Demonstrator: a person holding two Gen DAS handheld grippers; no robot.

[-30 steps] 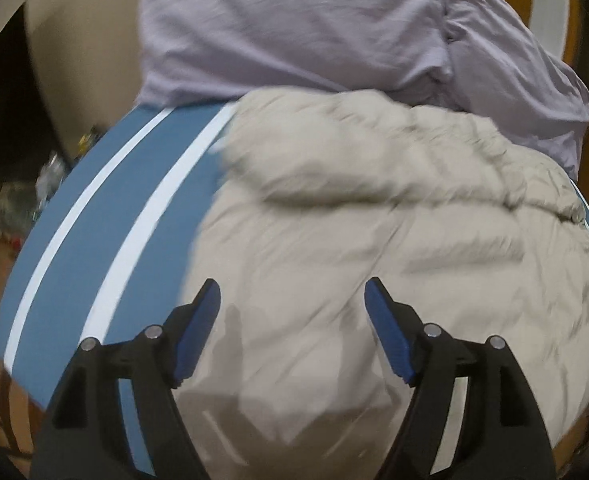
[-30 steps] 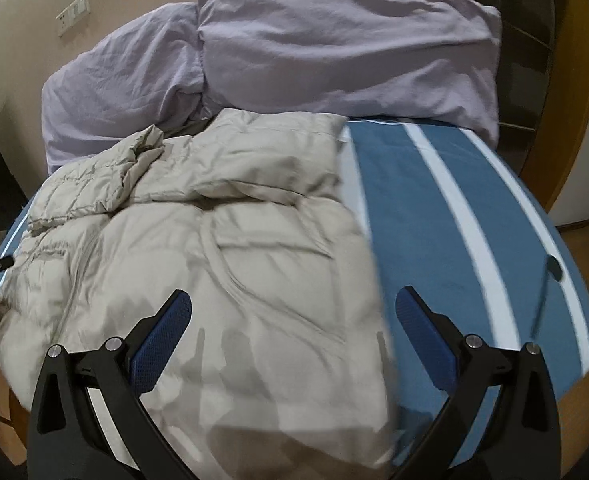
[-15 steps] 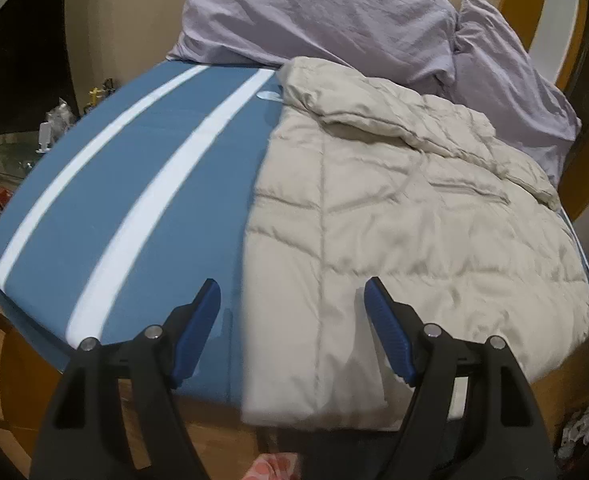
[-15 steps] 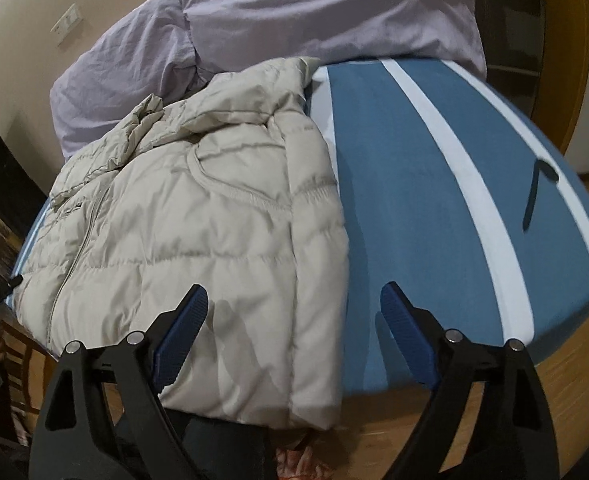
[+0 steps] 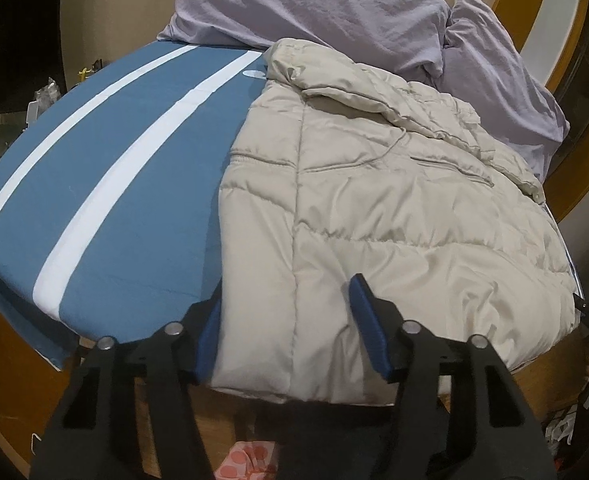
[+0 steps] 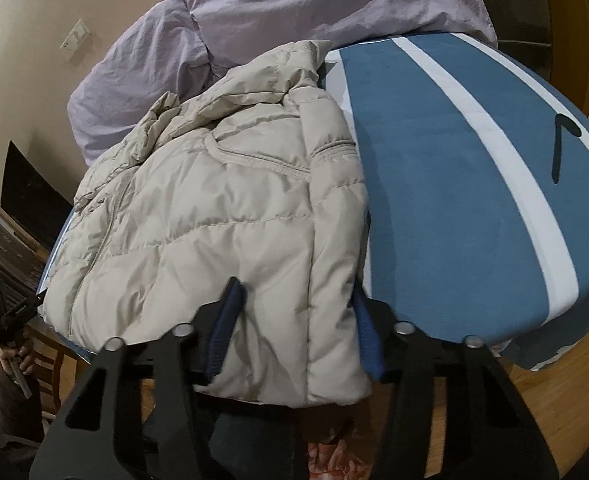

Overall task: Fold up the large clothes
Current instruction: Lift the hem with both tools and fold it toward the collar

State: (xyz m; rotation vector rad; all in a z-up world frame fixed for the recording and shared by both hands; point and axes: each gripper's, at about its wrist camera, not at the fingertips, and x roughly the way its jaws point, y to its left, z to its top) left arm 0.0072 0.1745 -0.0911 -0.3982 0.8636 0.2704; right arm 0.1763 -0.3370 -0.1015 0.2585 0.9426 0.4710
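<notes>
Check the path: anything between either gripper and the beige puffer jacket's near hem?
Nothing visible. The left gripper and right gripper each straddle a corner of the jacket hem at the edge of the bed; both jaws have just been closing, fabric between them. The pillows lie far behind.
</notes>
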